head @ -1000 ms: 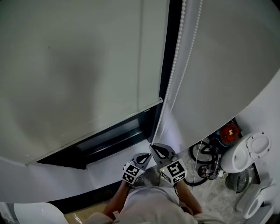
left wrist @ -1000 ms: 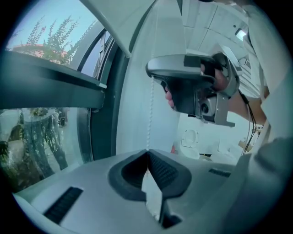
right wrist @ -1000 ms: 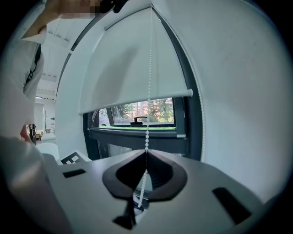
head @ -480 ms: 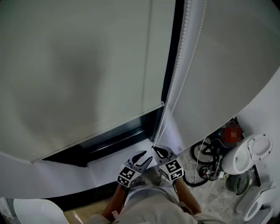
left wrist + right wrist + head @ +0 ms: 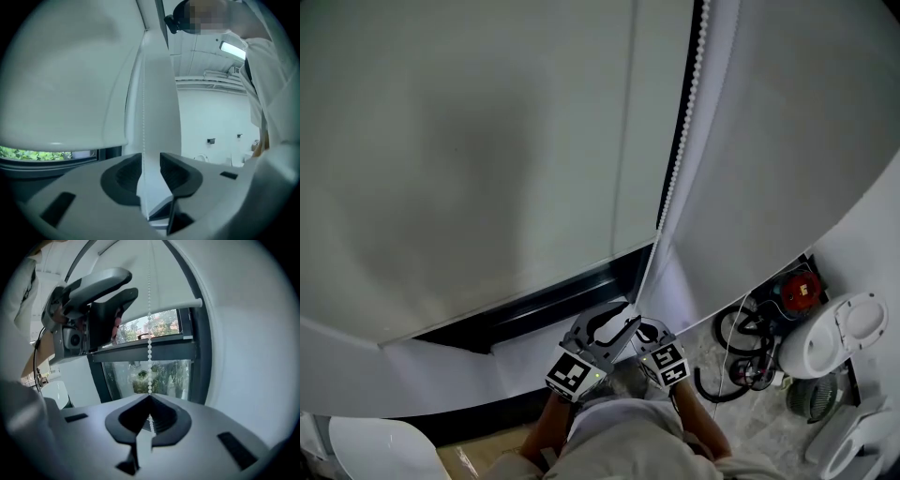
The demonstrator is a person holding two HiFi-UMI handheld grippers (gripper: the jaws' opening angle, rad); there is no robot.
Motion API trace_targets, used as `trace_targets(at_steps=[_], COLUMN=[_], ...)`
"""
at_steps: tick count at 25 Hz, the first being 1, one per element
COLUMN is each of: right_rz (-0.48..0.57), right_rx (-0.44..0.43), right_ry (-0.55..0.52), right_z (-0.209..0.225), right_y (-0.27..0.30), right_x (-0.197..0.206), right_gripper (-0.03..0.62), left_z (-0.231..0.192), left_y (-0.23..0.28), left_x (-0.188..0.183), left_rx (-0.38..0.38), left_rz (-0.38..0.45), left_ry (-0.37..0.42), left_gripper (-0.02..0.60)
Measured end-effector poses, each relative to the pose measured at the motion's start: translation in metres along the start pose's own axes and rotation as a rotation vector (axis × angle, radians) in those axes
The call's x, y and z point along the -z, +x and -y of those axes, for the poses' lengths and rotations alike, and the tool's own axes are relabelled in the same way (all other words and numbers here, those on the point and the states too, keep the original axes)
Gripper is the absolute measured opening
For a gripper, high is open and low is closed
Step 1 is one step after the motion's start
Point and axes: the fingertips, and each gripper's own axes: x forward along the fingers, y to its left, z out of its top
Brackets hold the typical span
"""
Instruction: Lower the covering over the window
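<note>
Working the bead chain (image 5: pixel 680 150), blind (image 5: pixel 487 169) nearly down

Lower centre of the head view, the right tool (image 5: pixel 645 330) is clamped on the chain. The left tool (image 5: pixel 614 326), overlapping it, has just been closing, jaws apart with the chain between, not pressing. Beyond, a strip of window (image 5: pixel 553 305) shows. Closing off-line could miss the thin chain.

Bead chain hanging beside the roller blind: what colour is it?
The beaded pull chain is white; clearest in the right gripper view.

no readable text, no labels or brands, no numbers or signs in view
</note>
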Motion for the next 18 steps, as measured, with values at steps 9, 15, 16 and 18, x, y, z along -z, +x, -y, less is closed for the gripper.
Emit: trace_targets(at_steps=[9,15,16,18], right_rz=[-0.002,-0.003,-0.001,0.005], right_rx=[-0.021,-0.036,-0.035,-0.033], right_ry=[-0.012,-0.004,-0.001,0.013], right_z=[-0.007,-0.012,-0.011,-0.008], right_y=[0.009,0.013,0.013,0.014], right_x=[-0.002,-0.004,-0.005,-0.004], right_gripper=[-0.003,-0.003,-0.003,-0.003], left_z=[-0.004,0.004,0.005,0.006], left_y=[0.015,0.011,0.009,0.007], left_x=[0.024,0.067,0.07,0.074], left_rx=[-0.036,-0.035,-0.035,-0.042], left_rz=[-0.067,-0.176,-0.179,-0.184], left_ry=[0.019,-0.016,-0.023,-0.032], left_gripper=[0.014,0.012,0.012,0.012])
